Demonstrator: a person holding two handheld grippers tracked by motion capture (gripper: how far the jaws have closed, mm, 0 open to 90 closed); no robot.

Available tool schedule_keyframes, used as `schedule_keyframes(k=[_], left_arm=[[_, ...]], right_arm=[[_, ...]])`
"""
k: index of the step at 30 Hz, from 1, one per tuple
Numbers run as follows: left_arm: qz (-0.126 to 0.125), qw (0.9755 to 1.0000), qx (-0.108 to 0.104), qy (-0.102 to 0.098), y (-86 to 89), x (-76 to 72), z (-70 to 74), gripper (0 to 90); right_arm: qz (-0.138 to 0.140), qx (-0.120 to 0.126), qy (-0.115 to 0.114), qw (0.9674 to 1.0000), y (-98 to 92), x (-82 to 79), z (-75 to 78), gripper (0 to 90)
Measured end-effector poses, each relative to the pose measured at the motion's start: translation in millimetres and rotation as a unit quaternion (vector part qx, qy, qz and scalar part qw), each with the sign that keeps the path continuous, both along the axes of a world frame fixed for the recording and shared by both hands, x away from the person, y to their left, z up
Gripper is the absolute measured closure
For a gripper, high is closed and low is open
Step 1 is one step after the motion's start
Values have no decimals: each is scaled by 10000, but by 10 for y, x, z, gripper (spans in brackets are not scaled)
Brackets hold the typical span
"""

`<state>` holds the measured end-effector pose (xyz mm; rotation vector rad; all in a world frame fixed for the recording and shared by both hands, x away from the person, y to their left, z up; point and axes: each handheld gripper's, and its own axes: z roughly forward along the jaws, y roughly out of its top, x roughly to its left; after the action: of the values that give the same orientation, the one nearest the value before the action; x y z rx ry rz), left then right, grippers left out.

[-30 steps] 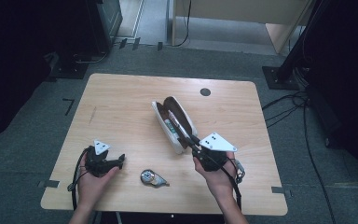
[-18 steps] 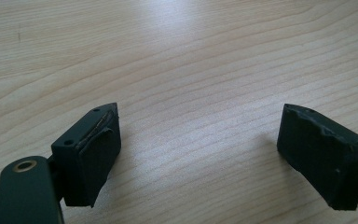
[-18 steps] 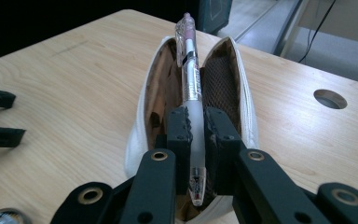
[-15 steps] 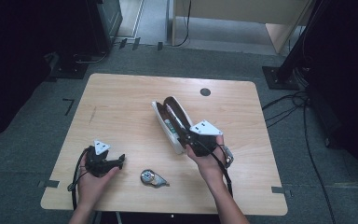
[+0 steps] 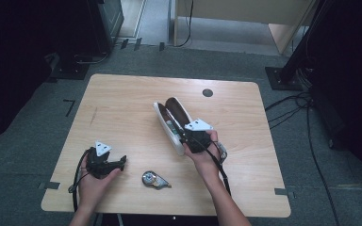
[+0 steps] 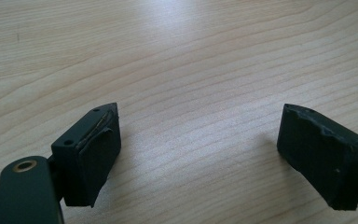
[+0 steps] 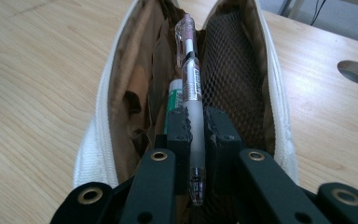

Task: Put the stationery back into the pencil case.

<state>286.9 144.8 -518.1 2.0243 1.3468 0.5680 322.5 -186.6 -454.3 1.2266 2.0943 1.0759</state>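
Note:
An open white pencil case with a brown lining lies in the middle of the wooden table. My right gripper is at its near end, shut on a clear pen. The pen points into the open pencil case, above a green-and-white item inside. My left gripper rests low over the table's front left. In the left gripper view, its fingers stand wide apart over bare wood, holding nothing.
A small round metal item with a pointed end lies near the front edge between my hands. A dark round hole is set in the table at the back right. Cables and black stands surround the table on the floor.
My right gripper has moved left and forward with the pen, from the case's near right side to over its open mouth. The left gripper has stayed put.

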Motion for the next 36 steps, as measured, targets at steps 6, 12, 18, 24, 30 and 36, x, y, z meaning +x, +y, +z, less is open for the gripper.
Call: schedule_keyframes(k=[6, 12, 18, 24, 30, 36], left_arm=[[-12, 10000, 14, 7, 2, 0, 1, 137], [-16, 10000, 17, 8, 3, 0, 1, 137], [-14, 10000, 15, 8, 2, 0, 1, 137], [-21, 10000, 18, 6, 3, 0, 1, 138], [-13, 10000, 6, -1, 0, 2, 0, 137], [-19, 10000, 6, -1, 0, 3, 0, 137]], right_arm=[[-2, -86, 84, 9999, 11, 33, -49, 815], [6, -180, 218, 9996, 29, 66, -81, 813], [34, -203, 259, 9995, 46, 74, -99, 812], [79, -228, 220, 9995, 41, 71, -95, 810], [82, -165, 155, 9997, 27, 59, -75, 802], [108, -38, 48, 9999, -14, 22, -12, 780]])
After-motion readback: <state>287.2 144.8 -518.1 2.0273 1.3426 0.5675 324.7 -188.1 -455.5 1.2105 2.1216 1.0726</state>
